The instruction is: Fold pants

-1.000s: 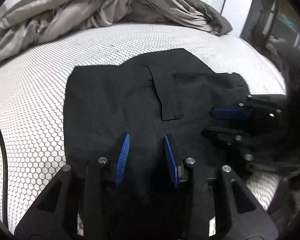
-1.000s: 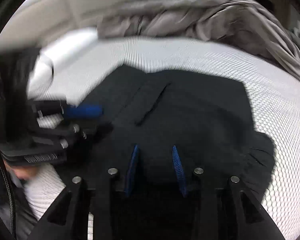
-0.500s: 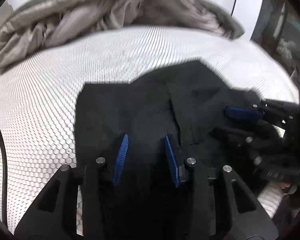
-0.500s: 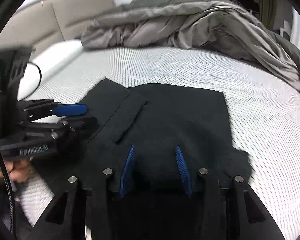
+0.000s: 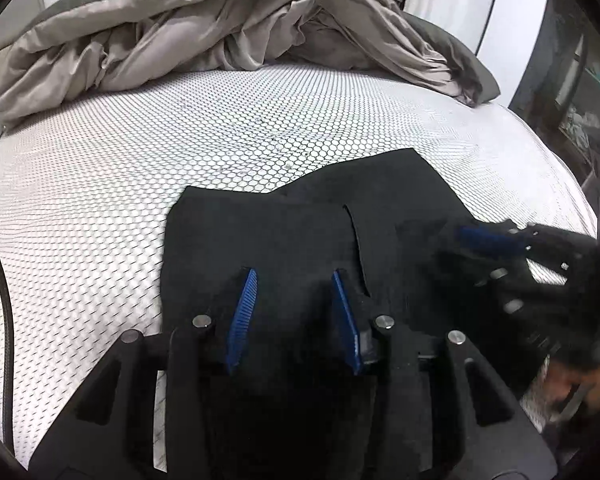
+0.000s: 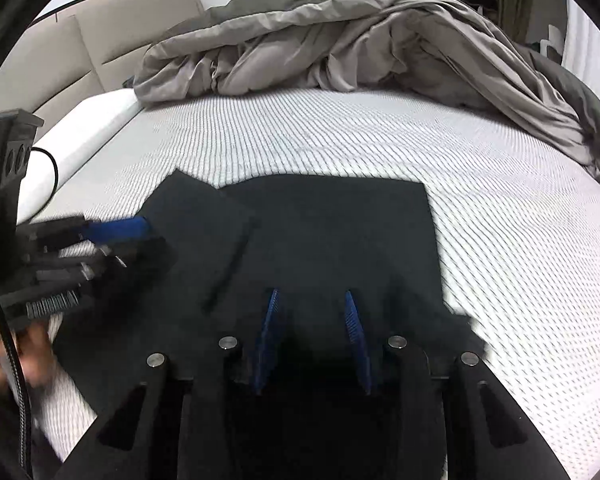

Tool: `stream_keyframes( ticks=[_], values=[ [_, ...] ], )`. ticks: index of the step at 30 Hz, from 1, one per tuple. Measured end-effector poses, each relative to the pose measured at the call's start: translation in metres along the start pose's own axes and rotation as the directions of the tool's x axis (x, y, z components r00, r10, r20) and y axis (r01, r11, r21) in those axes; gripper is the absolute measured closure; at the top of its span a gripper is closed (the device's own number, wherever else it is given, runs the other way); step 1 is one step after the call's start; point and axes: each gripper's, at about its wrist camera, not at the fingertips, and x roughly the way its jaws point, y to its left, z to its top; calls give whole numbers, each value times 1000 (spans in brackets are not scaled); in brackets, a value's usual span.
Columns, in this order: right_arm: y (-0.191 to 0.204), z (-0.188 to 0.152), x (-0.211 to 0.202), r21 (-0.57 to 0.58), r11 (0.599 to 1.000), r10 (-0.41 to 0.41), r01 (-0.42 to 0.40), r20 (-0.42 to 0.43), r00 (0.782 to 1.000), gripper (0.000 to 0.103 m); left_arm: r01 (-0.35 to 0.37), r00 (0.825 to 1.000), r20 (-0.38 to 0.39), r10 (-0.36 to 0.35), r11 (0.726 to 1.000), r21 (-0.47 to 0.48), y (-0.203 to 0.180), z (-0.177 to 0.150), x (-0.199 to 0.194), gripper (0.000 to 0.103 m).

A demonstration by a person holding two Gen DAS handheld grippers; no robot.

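The pants (image 5: 300,236) lie flat on the near half of the bed (image 5: 120,184), a black, roughly square packet already folded down, with one flap or leg panel layered on top and jutting past the far edge. The grey duvet (image 5: 220,28) is heaped well apart at the far end.

Both grippers point steeply down at the packet's near edge. The left gripper (image 5: 292,296) has black cloth running between its blue pads, and so does the right gripper (image 6: 312,320). Both stand partly apart, and the right one's jaws have just been closing. Whether either truly pinches the cloth or only straddles it I cannot tell: black cloth against black fingers hides the contact.

In the left view the right gripper sits to the right, over the packet's right edge. In the right view the left one sits at the left edge. So the two hold the near edge side by side, the cloth stretching away from them toward the duvet.

My guess is that the coming move carries this near edge away over the far one. Neither hand is nearer, so they should travel together.
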Motion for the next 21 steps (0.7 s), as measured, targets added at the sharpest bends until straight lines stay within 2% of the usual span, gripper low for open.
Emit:
stream_keyframes(
  ticks=[2,4,5,7,8,10,12,13,14,15,17,19,21],
  values=[
    [7,5,23,3,1000,-3,3,-55,998,68,-33,999,-23,33,999,-12,2,0,18,67],
    [8,-2,31,-41,999,-30,25,-102,994,68,-11,1000,-15,10,1000,-12,4,-2,21,67],
    [5,-5,30,-73,996,-62,54,-106,992,68,-1,1000,-17,1,1000,-14,8,-3,19,67],
    [-11,-12,23,-100,980,-185,174,-111,976,68,3,1000,-17,-3,1000,-14,12,-11,13,67],
    [-21,-15,16,-77,986,-157,149,-111,981,73,-7,1000,-17,6,1000,-18,16,-12,9,67],
    [-31,-18,4,-27,996,-86,84,-87,992,73,-60,998,-9,60,998,-13,18,-15,-8,67],
    [-24,-20,-16,-13,998,-58,57,-35,998,71,-31,999,37,30,999,15,10,-23,-31,67],
    [-18,-23,-23,-15,1000,-16,16,-15,1000,69,-2,998,61,0,999,36,2,-28,-41,67],
    [-6,-24,-28,-32,997,68,-68,1,998,67,29,997,73,-34,997,67,-8,-36,-47,67],
    [6,-25,-27,-51,993,107,-107,-2,994,66,50,997,59,-55,995,91,-16,-42,-47,67],
    [25,-32,-13,-99,988,115,-120,-55,992,66,63,998,-28,-60,991,118,-21,-56,-26,67],
    [30,-42,4,-164,983,71,-88,-106,992,66,73,997,-37,-69,990,120,-17,-64,-22,67],
    [14,-50,-3,-168,984,36,-52,-97,995,66,84,996,-42,-80,990,113,-7,-68,-35,67]
  ],
)
